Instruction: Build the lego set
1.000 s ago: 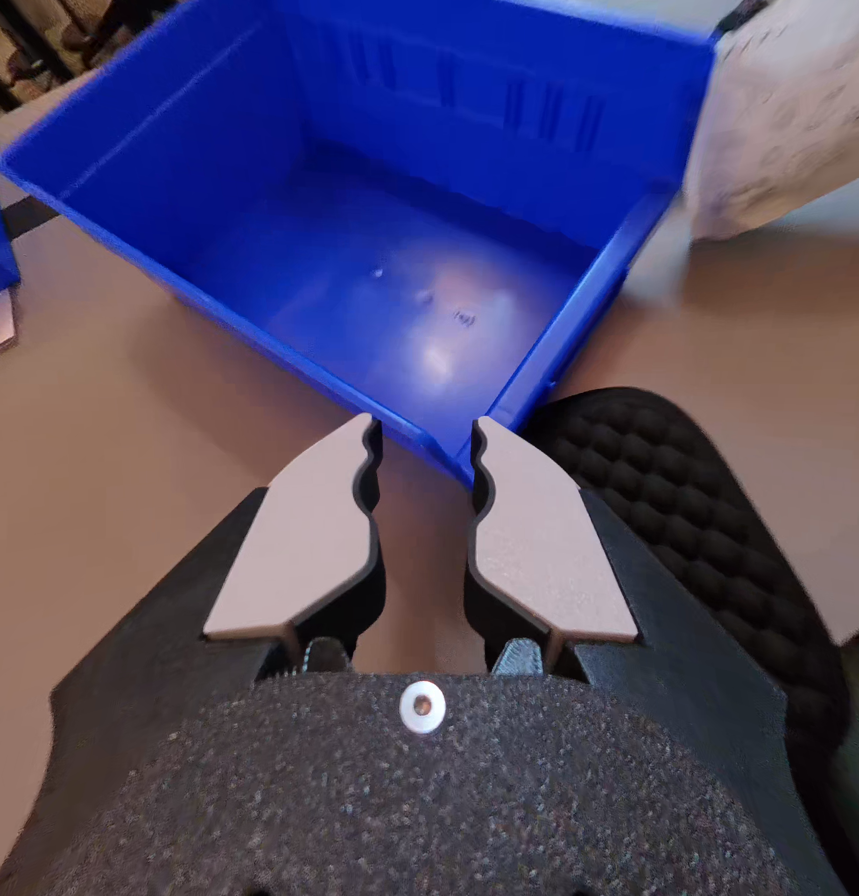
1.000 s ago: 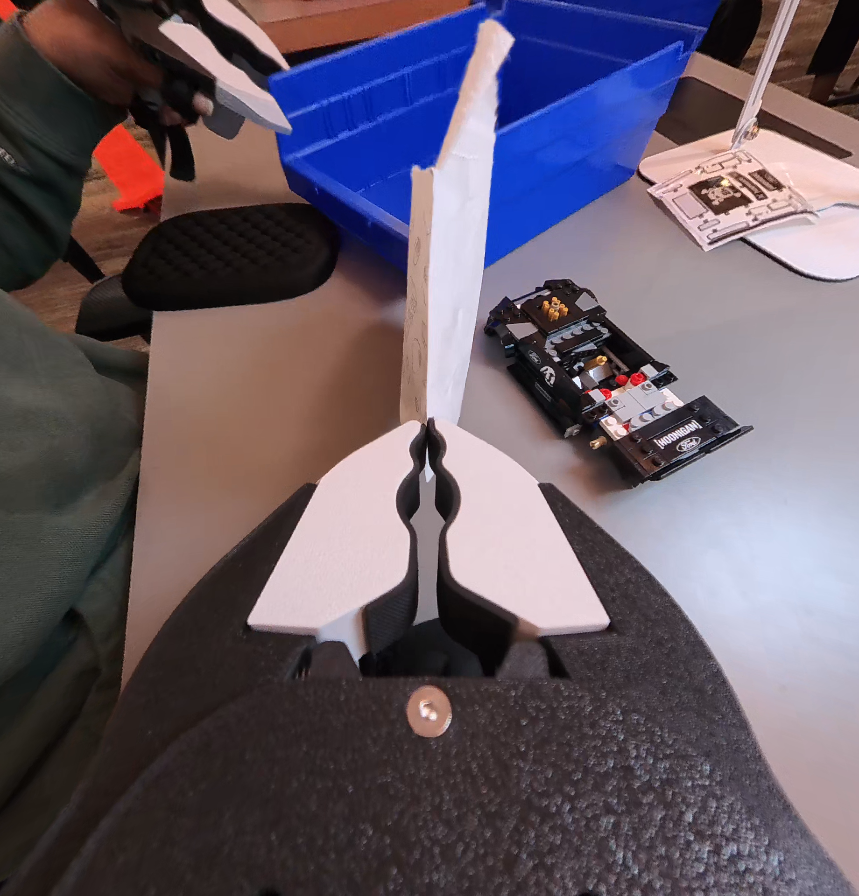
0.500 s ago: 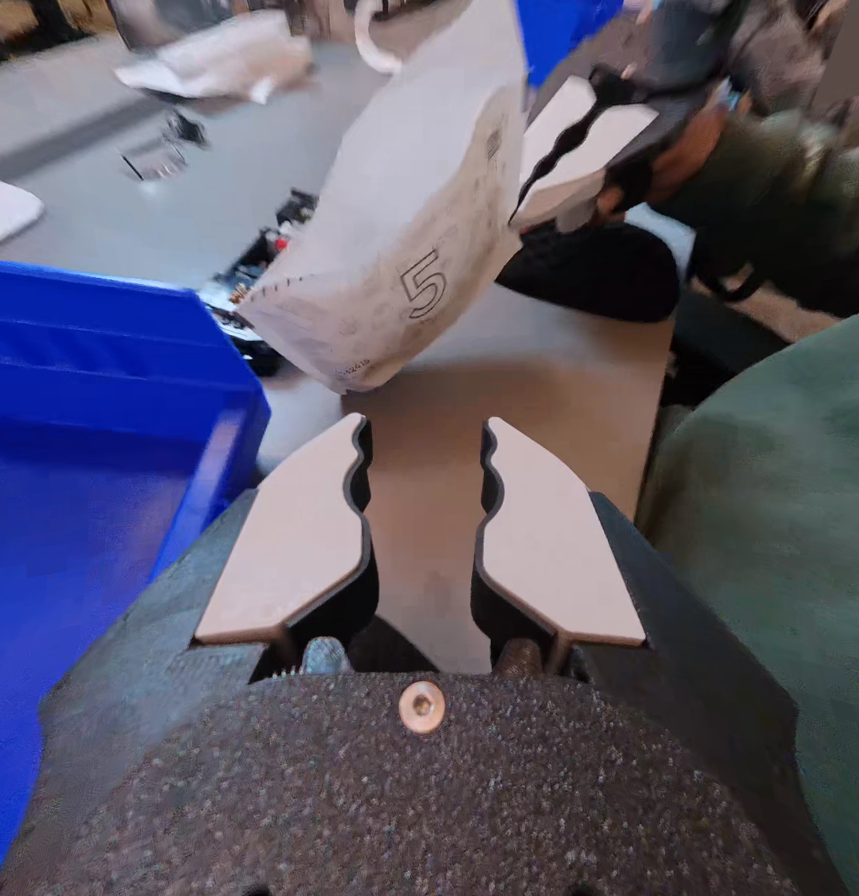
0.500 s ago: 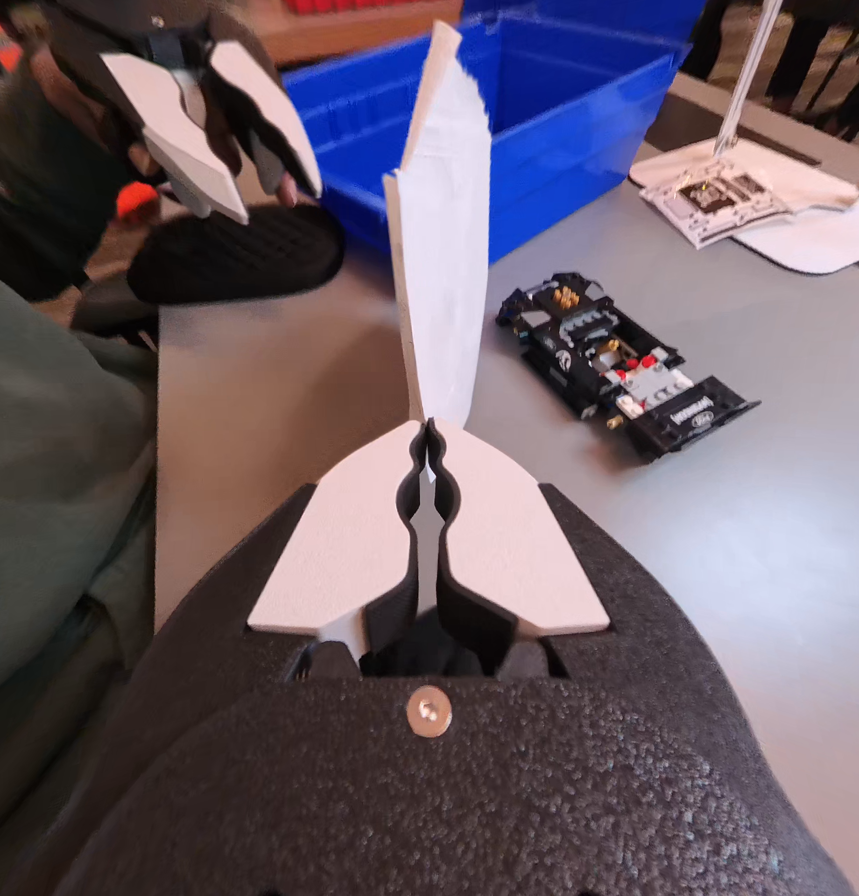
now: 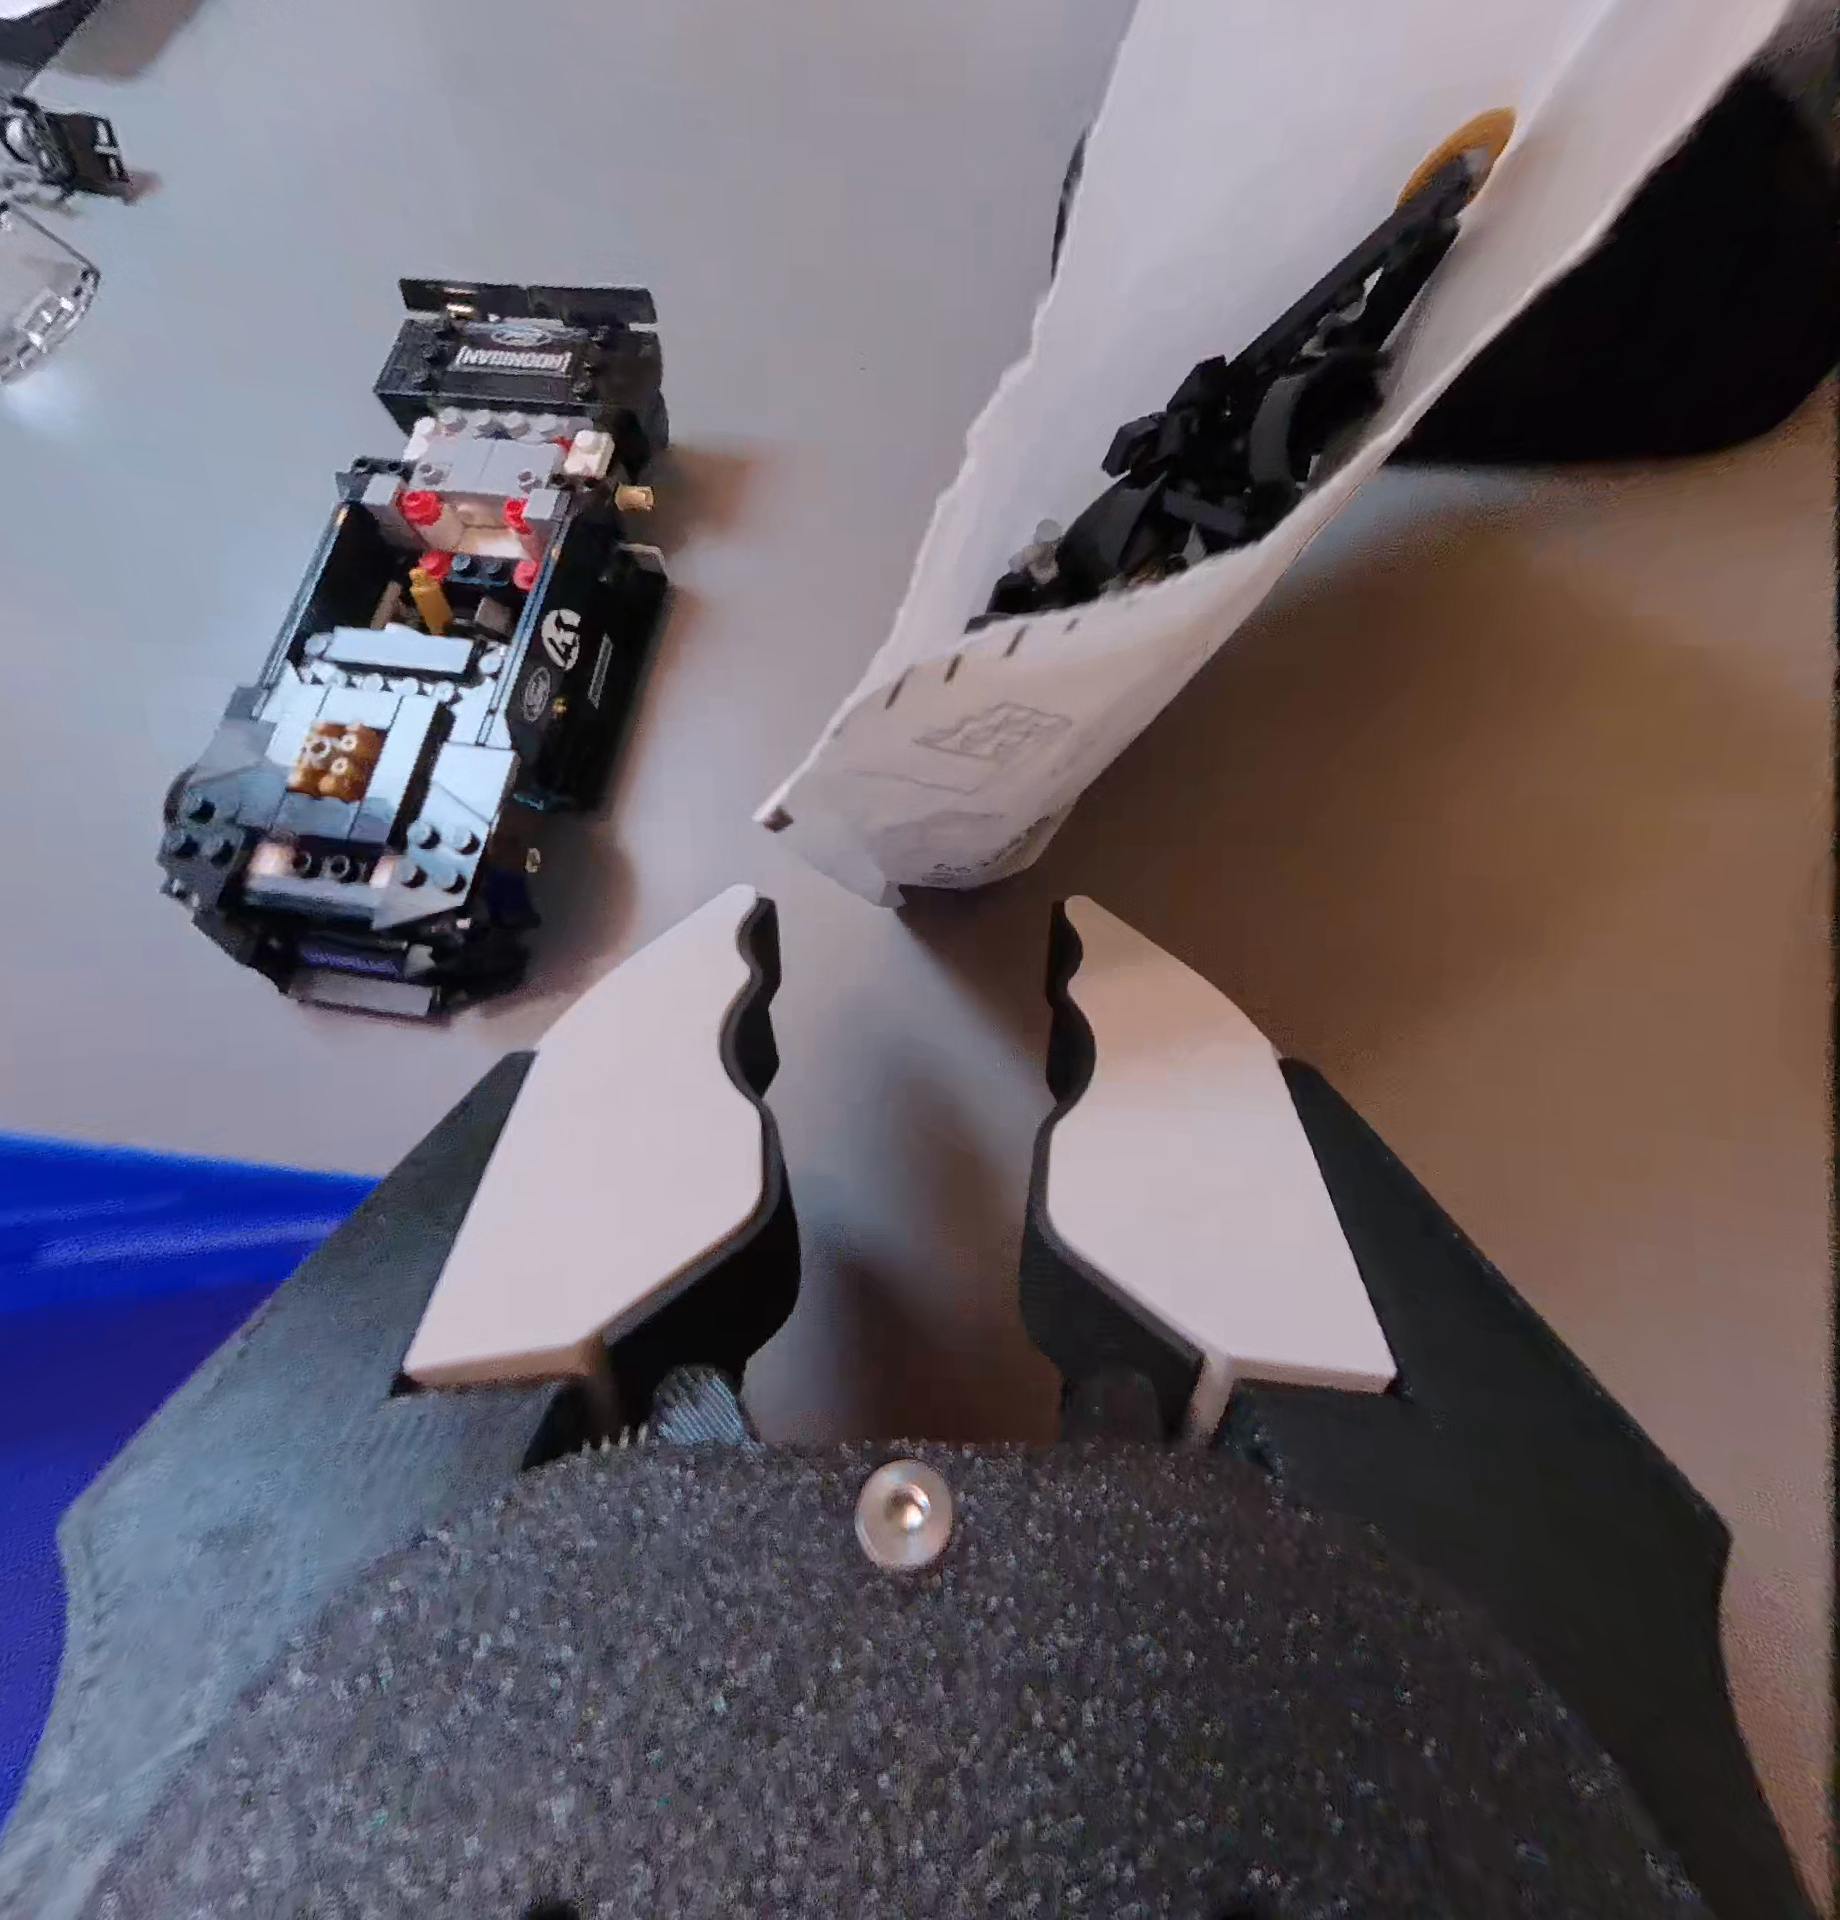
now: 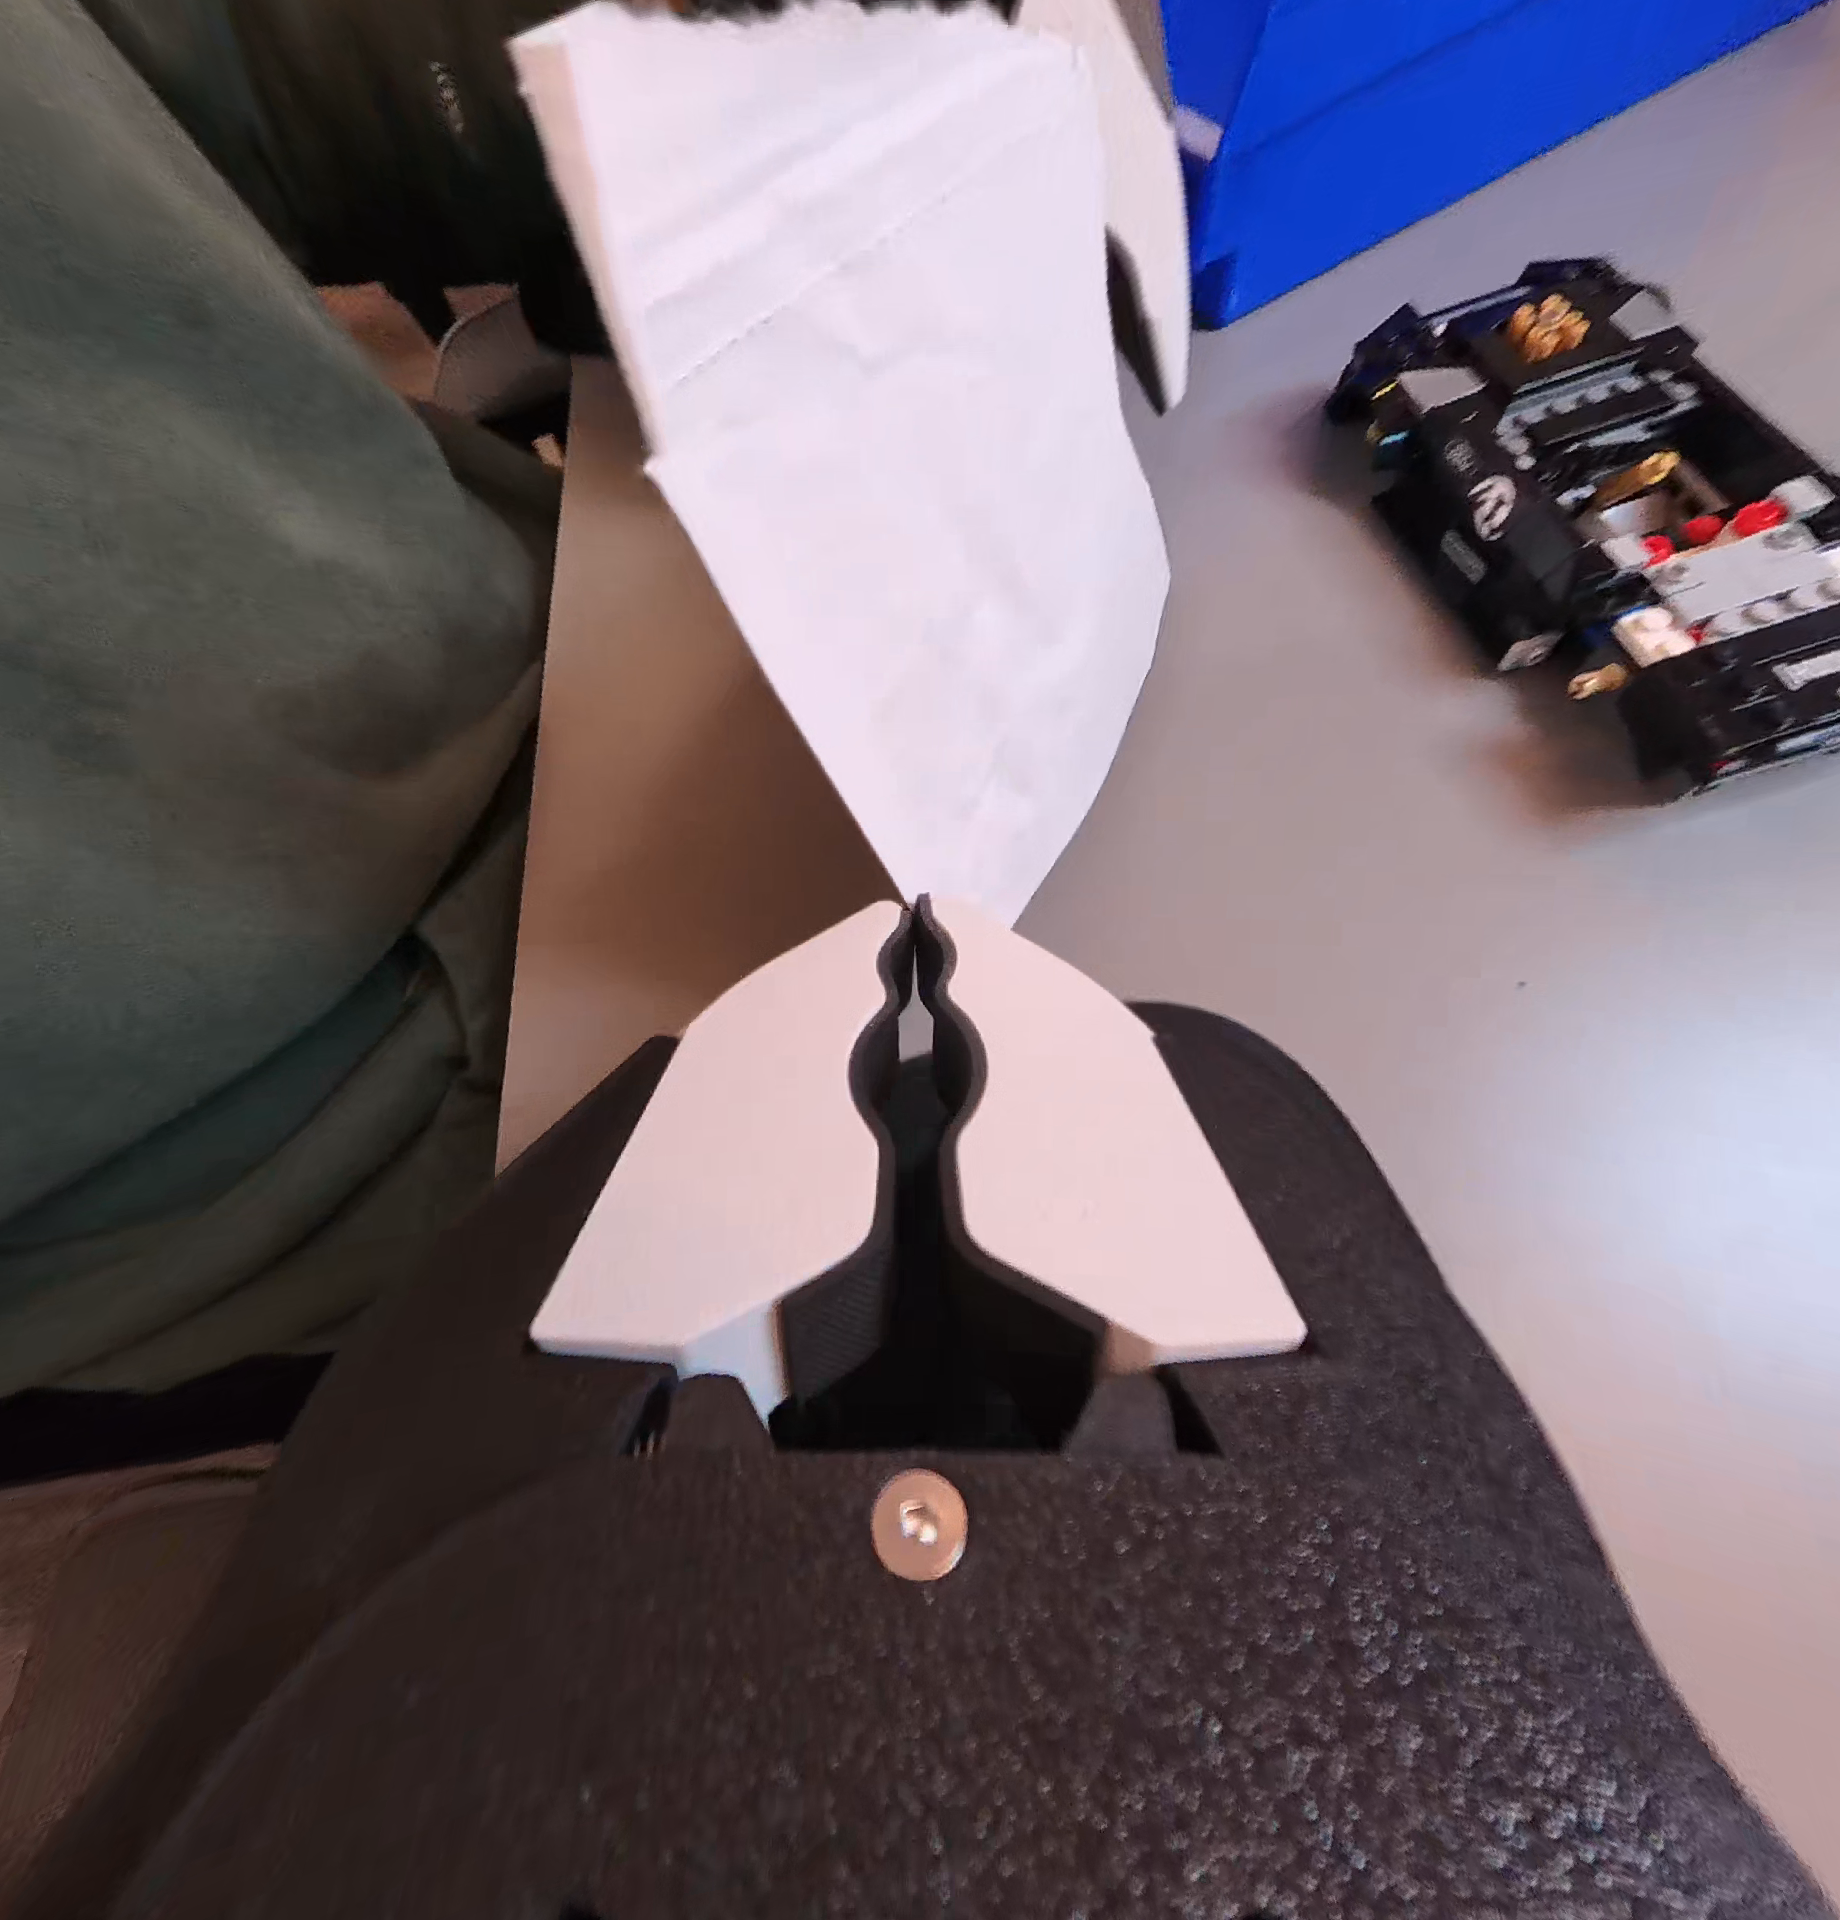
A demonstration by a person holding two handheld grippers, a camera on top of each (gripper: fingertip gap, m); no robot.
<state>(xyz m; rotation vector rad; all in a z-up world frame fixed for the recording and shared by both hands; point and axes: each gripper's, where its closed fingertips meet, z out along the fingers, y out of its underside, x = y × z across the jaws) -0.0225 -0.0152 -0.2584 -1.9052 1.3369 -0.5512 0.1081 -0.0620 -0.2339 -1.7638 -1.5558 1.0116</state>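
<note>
A half-built black lego car (image 5: pixel 428 665) lies on the grey table (image 5: pixel 791 208); it also shows in the right wrist view (image 6: pixel 1643 540). My right gripper (image 6: pixel 921 920) is shut on a corner of a white paper bag (image 6: pixel 895 436) and holds it up above the table's near edge. In the left wrist view the bag (image 5: pixel 1155 312) is torn open, with several black lego pieces (image 5: pixel 1207 468) inside. My left gripper (image 5: pixel 911 925) is open and empty, its fingertips just below the bag's lower corner. One left finger (image 6: pixel 1144 229) shows behind the bag in the right wrist view.
A blue bin (image 5: pixel 95 1299) sits at the lower left of the left wrist view and at the back in the right wrist view (image 6: pixel 1415 125). A clear lego part (image 5: pixel 22 301) and a small black piece (image 5: pixel 59 151) lie far left. A person's green sleeve (image 6: pixel 168 623) is beside the table. My right fingertips sit around 15 centimeters from my left ones. The small black piece (image 5: pixel 59 151) lies around 35 centimeters away from my left fingertips.
My left gripper has swung away from the blue bin to the bag and now sits just under its open end. My right gripper has turned the bag towards the left one.
</note>
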